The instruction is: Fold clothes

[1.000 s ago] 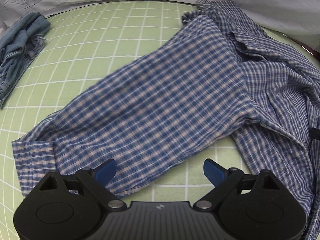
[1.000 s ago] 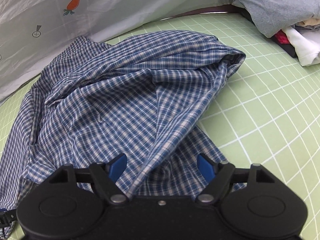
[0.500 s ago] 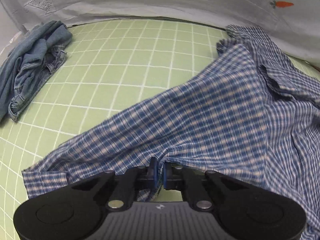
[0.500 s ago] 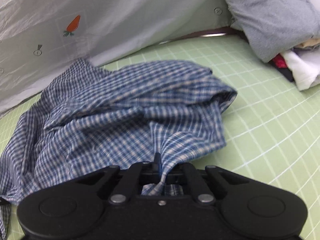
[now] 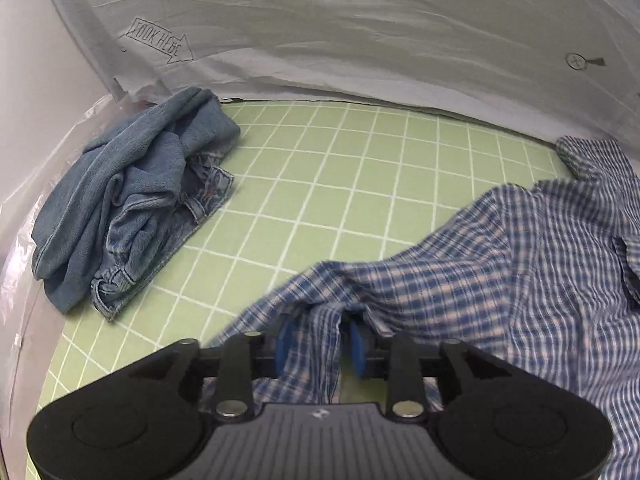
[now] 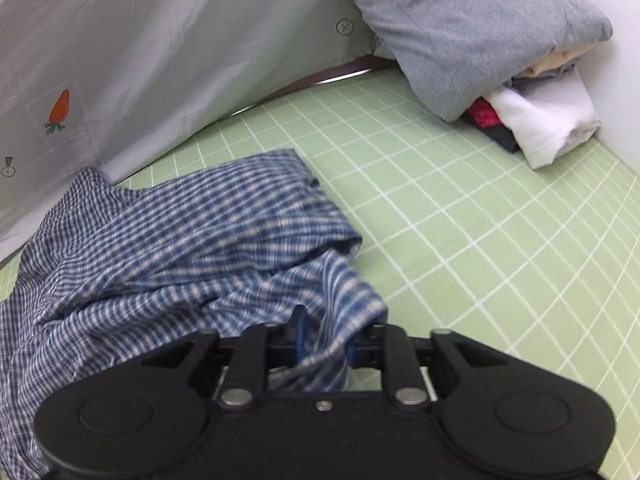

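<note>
Both my grippers, left gripper (image 5: 320,344) and right gripper (image 6: 323,340), pinched the plaid shirt (image 5: 500,272), mid-fold; next needed an even carry-over

Left hand-held gripper (image 5: 320,346) apparently pinching bunched plaid shirt (image 5: 500,280), crumpled jeans (image 5: 132,200) well apart, green grid mat (image 5: 360,184)

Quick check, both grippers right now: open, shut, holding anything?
Left gripper: shut on the blue plaid shirt, cloth bunched between its fingers.
Right gripper: shut on the same shirt's edge.
</note>
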A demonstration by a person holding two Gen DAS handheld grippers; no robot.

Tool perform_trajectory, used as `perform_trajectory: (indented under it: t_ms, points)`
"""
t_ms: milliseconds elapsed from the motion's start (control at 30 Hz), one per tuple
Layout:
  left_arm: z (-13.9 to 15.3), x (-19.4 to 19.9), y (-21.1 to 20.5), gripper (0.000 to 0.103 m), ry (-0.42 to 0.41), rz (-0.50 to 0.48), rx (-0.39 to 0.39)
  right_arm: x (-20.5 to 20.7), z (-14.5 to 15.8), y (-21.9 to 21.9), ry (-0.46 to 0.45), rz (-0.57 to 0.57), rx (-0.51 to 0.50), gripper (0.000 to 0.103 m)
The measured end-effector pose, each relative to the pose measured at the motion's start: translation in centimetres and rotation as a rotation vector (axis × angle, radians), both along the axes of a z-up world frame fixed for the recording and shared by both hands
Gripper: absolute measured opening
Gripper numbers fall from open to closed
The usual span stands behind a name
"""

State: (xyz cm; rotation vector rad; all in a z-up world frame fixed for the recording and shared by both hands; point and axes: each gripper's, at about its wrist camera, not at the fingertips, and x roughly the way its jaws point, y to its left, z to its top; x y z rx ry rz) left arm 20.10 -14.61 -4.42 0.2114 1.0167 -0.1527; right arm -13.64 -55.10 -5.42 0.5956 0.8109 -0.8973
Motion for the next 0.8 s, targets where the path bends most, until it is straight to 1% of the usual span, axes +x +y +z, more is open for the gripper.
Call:
perform_trajectory:
  t_ms: [33, 100, 133, 200, 300, 333, 400, 500, 567, 633, 800]
  points:
    - [0.0, -0.9, -0.2, 0.055, 0.014, -0.001, -0.022, -0.2, -0.2, 0.8, -0.011, 0.007, 0.015, 0.036]
    - [-0.3, -2.9, -0.4, 0.056, 0.049, -0.003, -0.076, -0.2, -0.4, 2.2, -0.014, 0.030, 0.021, 0.043]
    - [-0.4, -3.8, -0.6, 0.056, 0.065, -0.015, -0.090, -0.2, -0.4, 2.8, -0.010, 0.045, 0.017, 0.044]
    - [-0.6, -5.7, -1.2, 0.056, 0.094, -0.047, -0.100, -0.3, -0.3, 3.8, -0.014, 0.075, 0.014, 0.050]
    - [-0.9, -8.4, -2.1, 0.056, 0.138, -0.084, -0.111, -0.6, -0.1, 4.5, -0.040, 0.104, 0.020, 0.055]
    - [-1.0, -9.3, -2.3, 0.056, 0.152, -0.095, -0.120, -0.7, 0.0, 4.6, -0.055, 0.103, 0.027, 0.059]
    - [-1.1, -10.7, -2.8, 0.056, 0.180, -0.099, -0.138, -0.8, 0.3, 4.8, -0.084, 0.092, 0.041, 0.069]
    - [-1.4, -12.5, -3.7, 0.056, 0.214, -0.097, -0.155, -0.4, 0.7, 5.2, -0.104, 0.108, 0.037, 0.078]
    - [-1.8, -13.4, -4.5, 0.056, 0.236, -0.104, -0.158, -0.1, 0.8, 5.2, -0.112, 0.115, 0.040, 0.081]
    - [-2.2, -14.1, -5.2, 0.056, 0.254, -0.104, -0.153, 0.1, 0.7, 4.5, -0.136, 0.095, 0.073, 0.081]
    - [-3.1, -14.8, -6.3, 0.056, 0.310, -0.057, -0.136, 0.5, 0.2, 2.7, -0.198, 0.045, 0.158, 0.081]
